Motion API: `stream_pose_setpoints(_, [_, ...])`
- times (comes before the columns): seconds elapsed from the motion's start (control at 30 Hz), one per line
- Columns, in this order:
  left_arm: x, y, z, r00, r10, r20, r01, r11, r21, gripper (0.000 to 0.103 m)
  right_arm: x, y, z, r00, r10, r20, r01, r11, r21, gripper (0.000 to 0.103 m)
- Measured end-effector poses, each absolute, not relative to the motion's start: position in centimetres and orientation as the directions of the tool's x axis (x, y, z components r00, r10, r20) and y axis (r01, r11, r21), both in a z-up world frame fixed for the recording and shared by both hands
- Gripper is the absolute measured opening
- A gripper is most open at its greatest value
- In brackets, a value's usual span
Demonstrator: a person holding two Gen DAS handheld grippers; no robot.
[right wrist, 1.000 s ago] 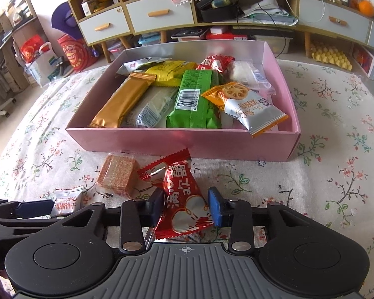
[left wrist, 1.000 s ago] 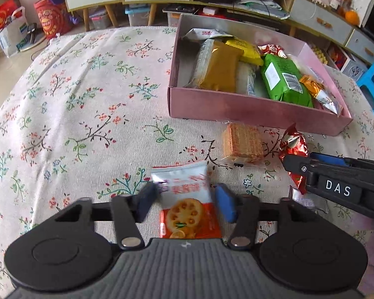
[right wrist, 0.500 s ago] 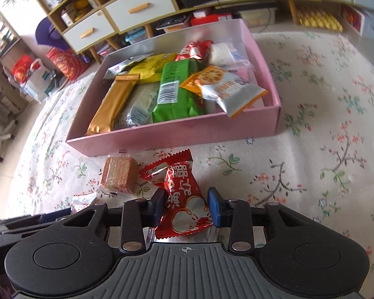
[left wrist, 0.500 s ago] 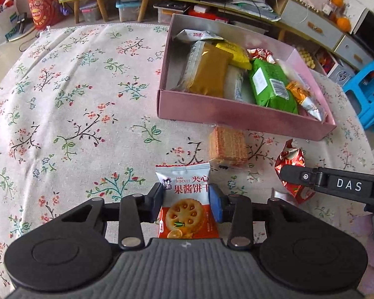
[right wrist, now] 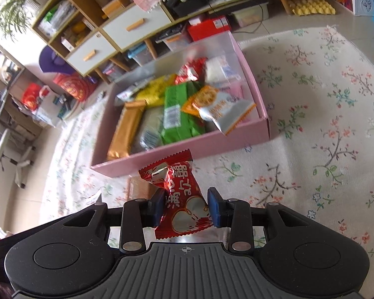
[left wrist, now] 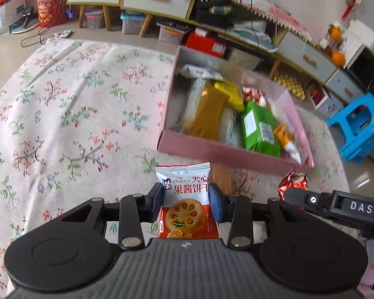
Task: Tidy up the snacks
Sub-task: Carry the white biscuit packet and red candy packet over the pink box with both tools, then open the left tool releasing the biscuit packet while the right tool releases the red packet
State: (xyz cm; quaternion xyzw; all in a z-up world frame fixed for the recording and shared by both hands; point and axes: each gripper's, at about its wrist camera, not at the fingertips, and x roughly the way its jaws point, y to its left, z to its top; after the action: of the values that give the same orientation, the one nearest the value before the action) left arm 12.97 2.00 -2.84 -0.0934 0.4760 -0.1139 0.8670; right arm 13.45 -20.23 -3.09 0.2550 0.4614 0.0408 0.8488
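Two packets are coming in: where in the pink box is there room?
The box is bare along its far wall and at its far left corner beside the gold bar. From the green pack to the right wall, packets overlap.

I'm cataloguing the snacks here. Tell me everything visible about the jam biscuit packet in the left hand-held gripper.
The jam biscuit packet is a small glossy plastic sachet, white at the top with a crimped edge and "JAM BISCUIT" plus red Chinese characters, orange-red below with a pictured round biscuit. It stands upright, pinched at both sides by the left hand-held gripper, and looks lifted off the floral tablecloth.
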Motion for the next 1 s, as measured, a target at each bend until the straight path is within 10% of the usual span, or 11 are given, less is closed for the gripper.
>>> stream_pose_setpoints(1.0, [17.7,-0.5,-2.6,0.714,-0.291,-0.637,0.155,0.953,-0.262,0.037,18.1,-19.2,-3.3,0.715,0.339,-0.611,0.136,0.79,0.597,0.036])
